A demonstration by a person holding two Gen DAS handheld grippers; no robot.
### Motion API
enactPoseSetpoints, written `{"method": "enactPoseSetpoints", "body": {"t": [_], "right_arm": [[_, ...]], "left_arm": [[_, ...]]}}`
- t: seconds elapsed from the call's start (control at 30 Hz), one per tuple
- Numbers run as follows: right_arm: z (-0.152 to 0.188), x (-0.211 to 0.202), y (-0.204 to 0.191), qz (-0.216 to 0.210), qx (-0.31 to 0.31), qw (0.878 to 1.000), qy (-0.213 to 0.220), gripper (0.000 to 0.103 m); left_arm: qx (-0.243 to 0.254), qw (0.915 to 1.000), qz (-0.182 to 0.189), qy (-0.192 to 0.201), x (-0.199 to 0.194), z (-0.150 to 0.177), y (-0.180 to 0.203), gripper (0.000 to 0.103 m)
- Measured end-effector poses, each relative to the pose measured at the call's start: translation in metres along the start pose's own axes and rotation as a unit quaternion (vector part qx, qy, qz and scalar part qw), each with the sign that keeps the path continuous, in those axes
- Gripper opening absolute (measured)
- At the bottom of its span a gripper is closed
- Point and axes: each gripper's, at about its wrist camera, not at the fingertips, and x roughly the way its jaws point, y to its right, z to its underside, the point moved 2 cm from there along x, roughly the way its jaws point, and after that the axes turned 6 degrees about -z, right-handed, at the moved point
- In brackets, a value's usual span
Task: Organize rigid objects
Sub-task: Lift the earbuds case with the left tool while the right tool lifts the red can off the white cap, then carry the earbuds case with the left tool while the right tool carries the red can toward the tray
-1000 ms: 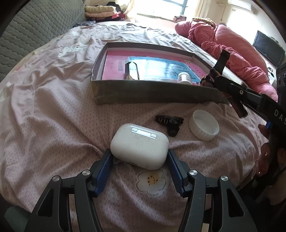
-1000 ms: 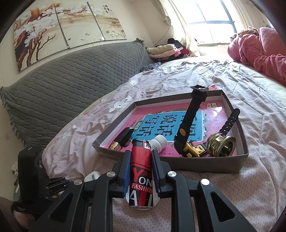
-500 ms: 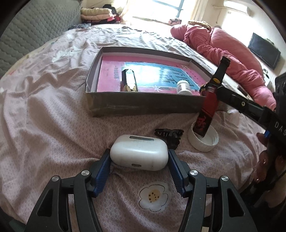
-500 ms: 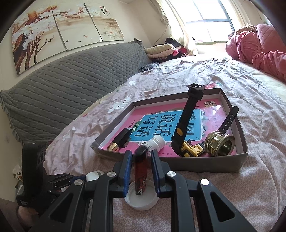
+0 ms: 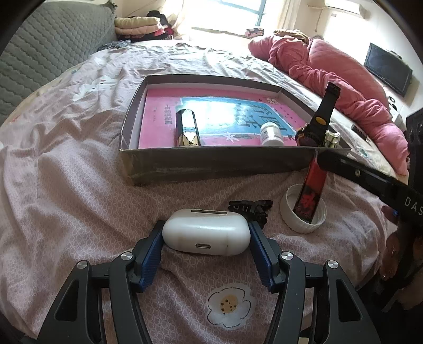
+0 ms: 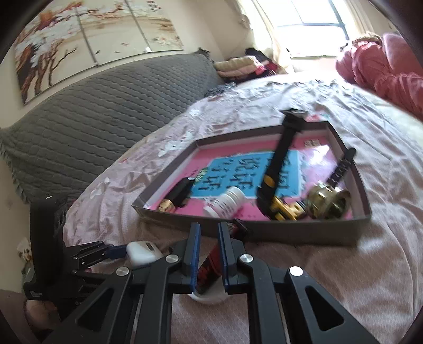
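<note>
Left tongs [image 5: 206,238] grip the smooth, slippery earbud case [image 5: 206,235] by its ends; right tongs [image 6: 208,247] clamp the stiff lighter [image 5: 313,188].

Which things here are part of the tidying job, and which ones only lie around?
Part of the job: earbud case in the left gripper; red lighter in the right gripper, standing in the white lid; black clip; grey tray.

Lying around: pink quilt; folded clothes; wall painting.
</note>
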Motion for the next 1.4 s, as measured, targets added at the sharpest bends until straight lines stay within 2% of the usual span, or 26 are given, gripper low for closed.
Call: {"method": "enactPoseSetpoints", "body": {"t": [0.13, 0.2, 0.27, 0.33, 0.53, 0.73, 0.8, 0.83, 0.87, 0.97, 1.07, 1.4], "right_arm": [[0.003, -0.007, 0.018, 0.011, 0.050, 0.999, 0.002, 0.017], [0.005, -0.011, 0.024, 0.010, 0.071, 0.997, 0.002, 0.023], [0.009, -0.014, 0.032, 0.007, 0.097, 0.995, -0.001, 0.035], [0.012, -0.017, 0.039, -0.002, 0.122, 0.993, -0.003, 0.041], [0.019, -0.007, 0.057, -0.044, 0.187, 0.981, -0.013, 0.041], [0.015, 0.013, 0.055, -0.074, 0.185, 0.980, -0.021, 0.041], [0.011, 0.016, 0.050, -0.078, 0.173, 0.982, -0.015, 0.040], [0.009, 0.015, 0.047, -0.075, 0.161, 0.984, -0.009, 0.033], [0.008, 0.014, 0.044, -0.073, 0.153, 0.986, -0.005, 0.021], [0.002, 0.003, 0.034, -0.077, 0.126, 0.989, 0.019, 0.012], [-0.003, -0.004, 0.024, -0.068, 0.096, 0.992, 0.033, 0.011], [-0.012, -0.021, 0.015, -0.085, 0.081, 0.991, 0.068, 0.011]], "left_arm": [[0.002, 1.0000, -0.002, 0.004, 0.000, -0.002, 0.001, 0.063], [0.001, 1.0000, 0.001, 0.004, 0.002, -0.003, 0.000, 0.063], [0.000, 1.0000, 0.003, 0.005, 0.002, -0.005, -0.001, 0.063], [-0.004, 1.0000, 0.007, 0.004, 0.004, -0.007, -0.002, 0.063], [-0.004, 0.9999, 0.012, 0.006, 0.010, -0.011, -0.002, 0.063], [-0.007, 0.9998, 0.017, 0.008, 0.011, -0.012, -0.003, 0.063], [-0.002, 0.9999, 0.013, 0.008, 0.011, -0.012, -0.002, 0.063], [0.001, 0.9999, 0.010, 0.009, 0.011, -0.012, -0.001, 0.063], [0.005, 0.9999, 0.006, 0.009, 0.010, -0.012, 0.001, 0.063], [0.007, 0.9999, 0.001, 0.011, 0.007, -0.012, 0.003, 0.063], [-0.007, 0.9998, 0.007, 0.018, 0.000, -0.013, 0.000, 0.063], [-0.046, 0.9976, 0.013, 0.050, -0.036, -0.019, -0.014, 0.063]]}}
